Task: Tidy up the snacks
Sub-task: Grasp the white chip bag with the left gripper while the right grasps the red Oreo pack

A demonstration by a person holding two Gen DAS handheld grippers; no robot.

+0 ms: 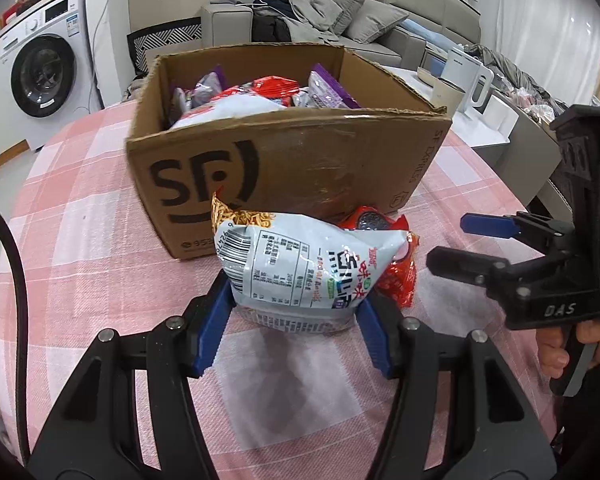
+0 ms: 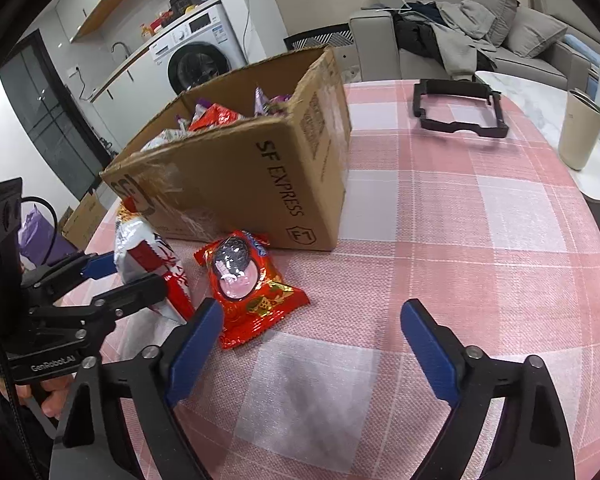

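The left claw (image 1: 294,316) is closed on a pale noodle bag (image 1: 300,264), its 2 blue pads pressed against the bag's lower sides, with the bag just in front of a cardboard box (image 1: 284,160) on the pink checked tabletop (image 1: 80,208). In the right wrist view the same left claw (image 2: 134,276) comes in from the left edge, gripping the noodle bag (image 2: 148,252), which stands beside the box's near wall. A red cookie packet (image 2: 246,284) lies flat on the tabletop (image 2: 460,220) just right of the noodle bag and just in front of the box (image 2: 236,184); in the left wrist view this packet (image 1: 396,264) peeks out from behind the bag. The box stands open at the top and holds several snack bags (image 1: 260,96) in red, purple and white, piled up to around its rim. The right claw (image 2: 312,320) hangs over the tabletop with its jaws spread wide and nothing between them; its left pad is near the lower corner of the cookie packet, but whether it touches cannot be told. From the left wrist view the right claw (image 1: 456,240) shows at the right edge, to the right of the packet. Farther back on the tabletop lies a black frame (image 2: 458,110), well apart from the box, and a cream cup (image 2: 580,136) stands on a white surface beyond the tabletop's right edge.
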